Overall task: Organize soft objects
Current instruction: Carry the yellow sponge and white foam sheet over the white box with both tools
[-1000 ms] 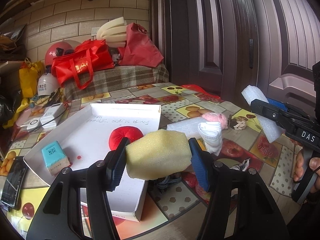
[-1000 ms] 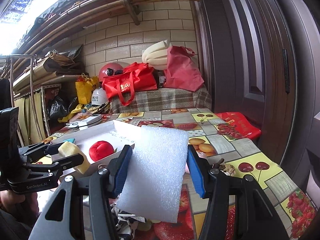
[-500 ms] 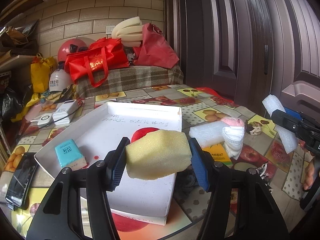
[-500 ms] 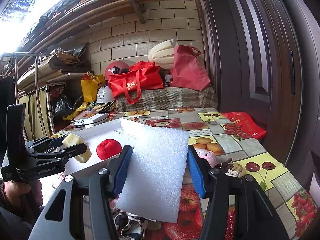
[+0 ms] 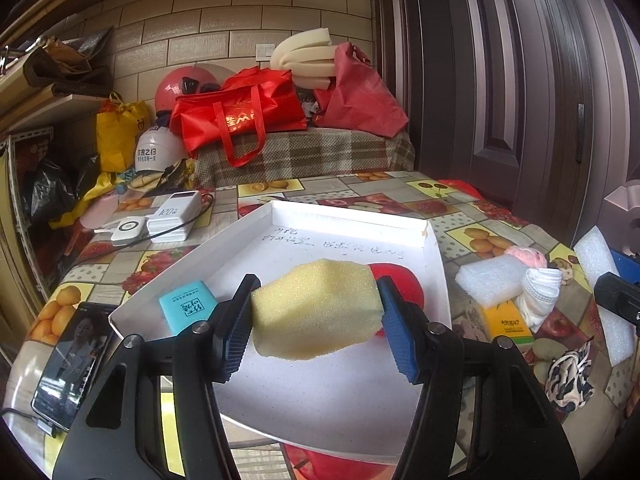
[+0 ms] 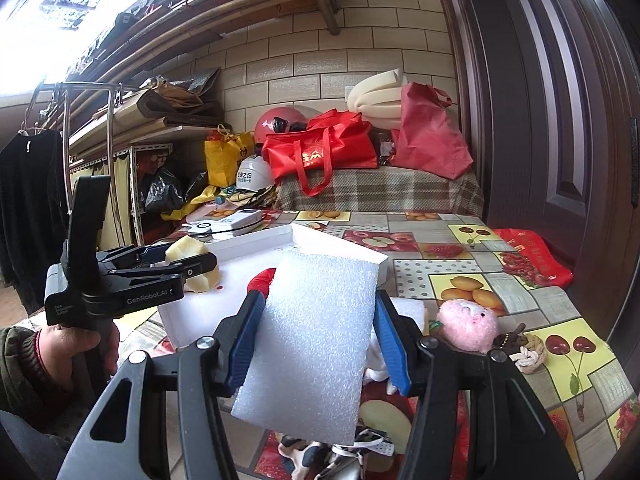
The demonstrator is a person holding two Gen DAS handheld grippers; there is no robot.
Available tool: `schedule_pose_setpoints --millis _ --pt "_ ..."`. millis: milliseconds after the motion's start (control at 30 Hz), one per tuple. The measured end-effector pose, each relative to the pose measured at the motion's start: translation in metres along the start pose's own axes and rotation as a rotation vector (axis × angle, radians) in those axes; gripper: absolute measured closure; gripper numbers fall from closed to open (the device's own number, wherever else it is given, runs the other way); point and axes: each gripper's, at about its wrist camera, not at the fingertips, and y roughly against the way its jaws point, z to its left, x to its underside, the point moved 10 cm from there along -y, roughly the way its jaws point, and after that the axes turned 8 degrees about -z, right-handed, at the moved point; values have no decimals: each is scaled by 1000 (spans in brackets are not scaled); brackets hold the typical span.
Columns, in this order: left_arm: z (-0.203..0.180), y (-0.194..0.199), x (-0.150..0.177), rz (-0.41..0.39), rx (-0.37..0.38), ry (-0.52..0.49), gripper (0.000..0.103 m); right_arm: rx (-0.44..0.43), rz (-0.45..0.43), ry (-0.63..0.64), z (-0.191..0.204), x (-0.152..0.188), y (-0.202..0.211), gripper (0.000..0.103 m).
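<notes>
A yellow sponge [image 5: 316, 308] is being gripped in the left gripper [image 5: 316, 320], its blue pads partly closed and pressing into both sides so that the foam is bulging slightly between them; it is being held above the white tray [image 5: 434, 248], over the near half of the floor. In the tray a red soft ball [image 5: 404, 284] is lying partly hidden behind the sponge, and a teal packet [image 5: 188, 306] is resting near the left wall. A white foam sheet [image 6: 316, 340] is being clasped edge to edge in the right gripper [image 6: 316, 344], likewise partly closed, and is being carried upright just short of the tray's near corner [image 6: 380, 260]. The step in hand is judged to be delivery of both pieces into the tray. For that to be done well, the sponge is best lowered close to the bare floor between packet and ball before the pads are eased apart, since squeezed foam is likely to spring and roll if dropped from height. The sheet is best tilted flat and brought in after the other tool is drawn clear, so that the two tools are not being crowded over one opening. A pink plush toy [image 6: 466, 324], a rolled white cloth [image 5: 538, 296] and a white foam block [image 5: 490, 280] are waiting on the patterned tablecloth [image 6: 500, 240] beside the tray.
</notes>
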Motion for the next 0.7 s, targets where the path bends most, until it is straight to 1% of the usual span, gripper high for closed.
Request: schedule_pose_setpoints --millis 133,400,533,700 --pt "11 -8 -1 2 -34 -12 43 -42 26 8 14 3 -12 48" --pt "37 -32 -4 20 -100 -3 43 -115 91 16 40 13 -35 48" --pt "49 -44 -5 30 -125 14 43 -134 118 7 48 18 -47 48" --pt "60 -53 -7 38 -136 45 43 -147 118 36 63 19 -56 48"
